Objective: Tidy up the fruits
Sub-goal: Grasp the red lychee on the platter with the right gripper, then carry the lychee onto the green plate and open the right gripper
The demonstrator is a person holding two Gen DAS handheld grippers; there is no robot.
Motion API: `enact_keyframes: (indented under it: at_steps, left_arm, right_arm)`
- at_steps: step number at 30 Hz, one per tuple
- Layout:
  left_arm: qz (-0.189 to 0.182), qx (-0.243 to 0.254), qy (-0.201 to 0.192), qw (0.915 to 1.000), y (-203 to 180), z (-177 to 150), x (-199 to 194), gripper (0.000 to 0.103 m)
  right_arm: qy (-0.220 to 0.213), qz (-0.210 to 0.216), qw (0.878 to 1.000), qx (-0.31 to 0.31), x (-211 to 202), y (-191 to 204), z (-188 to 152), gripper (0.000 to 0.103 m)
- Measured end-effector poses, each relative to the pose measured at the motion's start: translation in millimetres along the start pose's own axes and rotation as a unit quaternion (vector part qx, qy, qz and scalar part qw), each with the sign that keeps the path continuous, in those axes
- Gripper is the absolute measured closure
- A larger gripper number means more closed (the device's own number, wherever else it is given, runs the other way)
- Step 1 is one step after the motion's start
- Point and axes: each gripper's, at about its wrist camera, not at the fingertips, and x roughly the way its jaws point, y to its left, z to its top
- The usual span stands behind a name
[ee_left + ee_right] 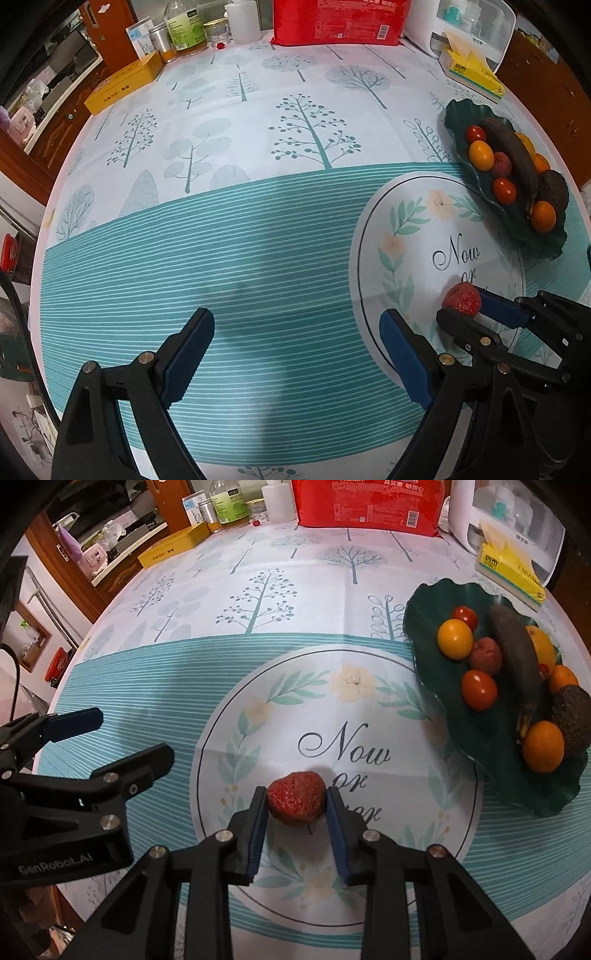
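Right gripper (297,806) was clamped on the strawberry (296,798) on the tablecloth's printed circle (207,734), left gripper (295,354) idle with jaws apart; best bet was light squeeze, straight lift, then over to green fruit dish (424,602).

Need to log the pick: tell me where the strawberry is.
The strawberry sits low and centre in the right wrist view, clamped in the right gripper on the tablecloth's round print, left of the green dish.
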Motion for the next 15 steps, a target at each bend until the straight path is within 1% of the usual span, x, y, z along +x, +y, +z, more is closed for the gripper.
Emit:
enact_keyframes:
  at_steps: [4,8,15]
  left_arm:
    - [-0.008,0.005,0.001,1.0000,-8.3,2.1,-4.2,0.013]
    - [-0.016,0.009,-0.005,0.9998,-21.3,7.5,-12.8,0.013]
    - [-0.034,0.009,-0.030,0.9989,-54.4,25.6,-37.7,0.013]
  right_arm:
    - [0.002,0.006,1.000,0.002,-6.2,-2.1,-2.7,0.072]
    - [-0.009,0.003,1.000,-0.003,-20.5,-6.8,-3.7,0.072]
    - [-0.038,-0.008,0.999,-0.002,-57.2,-35.5,1.6,0.072]
